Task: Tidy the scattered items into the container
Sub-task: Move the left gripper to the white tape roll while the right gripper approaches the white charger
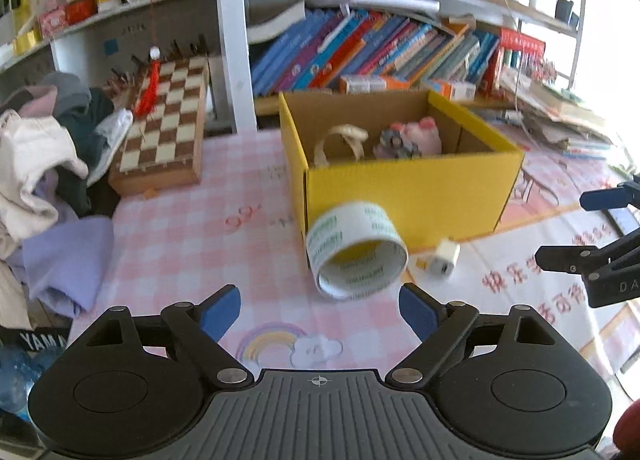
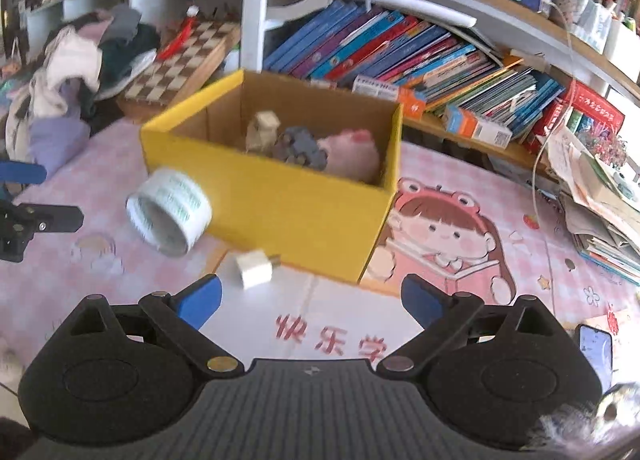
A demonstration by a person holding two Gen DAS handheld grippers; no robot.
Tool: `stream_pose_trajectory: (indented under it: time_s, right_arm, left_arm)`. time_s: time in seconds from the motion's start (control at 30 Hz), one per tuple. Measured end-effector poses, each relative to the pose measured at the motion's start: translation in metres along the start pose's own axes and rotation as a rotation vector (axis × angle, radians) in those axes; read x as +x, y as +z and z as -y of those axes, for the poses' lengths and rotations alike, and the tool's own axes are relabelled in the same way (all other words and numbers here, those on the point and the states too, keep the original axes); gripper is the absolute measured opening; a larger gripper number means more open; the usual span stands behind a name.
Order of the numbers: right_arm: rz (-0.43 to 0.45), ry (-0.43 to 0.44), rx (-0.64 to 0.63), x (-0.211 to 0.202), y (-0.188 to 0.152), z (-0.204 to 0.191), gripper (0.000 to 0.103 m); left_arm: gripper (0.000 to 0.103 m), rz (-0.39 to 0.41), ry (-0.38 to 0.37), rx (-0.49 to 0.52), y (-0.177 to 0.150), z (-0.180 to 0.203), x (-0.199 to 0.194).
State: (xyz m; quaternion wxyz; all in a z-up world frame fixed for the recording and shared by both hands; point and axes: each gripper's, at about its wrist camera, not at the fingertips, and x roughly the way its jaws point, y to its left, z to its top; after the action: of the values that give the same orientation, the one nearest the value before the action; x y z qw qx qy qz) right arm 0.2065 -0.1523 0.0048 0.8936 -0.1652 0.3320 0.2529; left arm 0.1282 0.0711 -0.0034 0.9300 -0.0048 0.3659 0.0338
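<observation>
Chessboard (image 1: 164, 128), leaning books (image 1: 360, 52), clothes (image 1: 44, 148)

The right gripper (image 2: 310, 302) hangs over the table (image 2: 520, 260) with its blue fingers (image 2: 200, 300) spread wide and nothing between them. A yellow box (image 2: 288, 212) sits ahead at 12 o'clock, holding a pink plush toy (image 2: 352, 154), a grey gear-like piece (image 2: 300, 148) and a beige item (image 2: 262, 128). A roll of tape (image 2: 170, 210) lies tilted against the box's front wall at 10 o'clock, a small white charger (image 2: 254, 268) rests just beyond the left finger, and the other gripper (image 2: 24, 204) shows at 9 o'clock.
</observation>
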Motion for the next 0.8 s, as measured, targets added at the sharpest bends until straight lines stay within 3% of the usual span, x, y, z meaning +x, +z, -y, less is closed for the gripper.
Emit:
stream_pose_trajectory:
  time_s: [0.43,0.8]
  right_arm:
    - [-0.085,0.048,-0.09,0.013,-0.03,-0.049,0.098]
    - [-0.072,0.062,-0.191,0.018,-0.025,-0.059,0.097]
  left_arm:
    - [0.089,-0.141,-0.012,0.005,-0.036,0.013,0.021]
    - [0.094,-0.125,-0.007,0.008,-0.029,0.017,0.027]
